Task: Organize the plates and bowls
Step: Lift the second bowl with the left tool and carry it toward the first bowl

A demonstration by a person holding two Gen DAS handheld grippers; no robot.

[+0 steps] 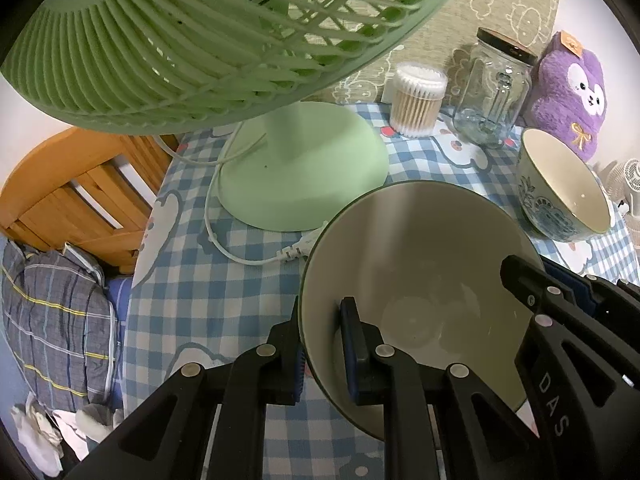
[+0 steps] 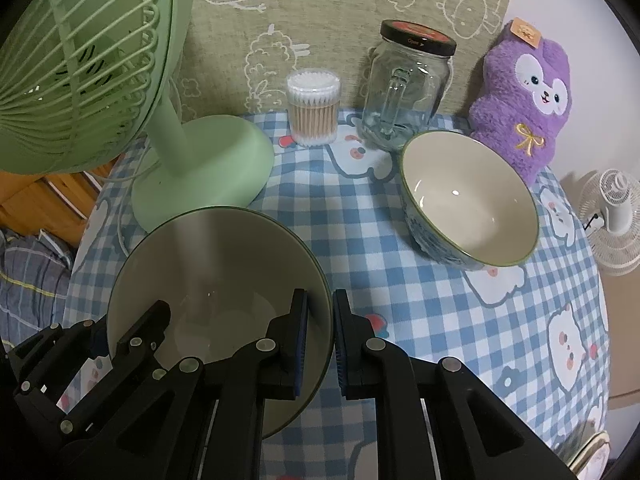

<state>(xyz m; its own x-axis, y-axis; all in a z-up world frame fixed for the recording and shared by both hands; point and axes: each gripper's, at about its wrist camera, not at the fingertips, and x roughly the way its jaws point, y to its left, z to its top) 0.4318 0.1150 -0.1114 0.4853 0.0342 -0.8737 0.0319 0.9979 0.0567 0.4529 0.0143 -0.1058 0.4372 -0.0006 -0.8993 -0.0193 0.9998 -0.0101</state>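
A round table under a blue-and-white checked cloth with cartoon animal prints carries everything here. Largest on it is a pale green desk fan, its round base near the far left edge of the tabletop and its white cord trailing across the cloth toward the near side. Next in size is a wide cream bowl with a dark rim at the near left part of the tabletop, just in front of the fan base; both claws grip it on opposite sides of its rim. The left gripper is clamped on the bowl's left wall, one pad inside and one outside. The right gripper pinches the bowl's right wall the same way, its blue pads drawn narrow around the rim. A second bowl, cream inside with a blue flower pattern outside, sits apart from the first toward the right side of the tabletop, empty and slightly tilted in view. Behind it at the far right edge stands a purple plush toy. A clear glass jar with a handle and a dark lid stands at the far edge, and beside it to the left is a small clear tub of cotton swabs.
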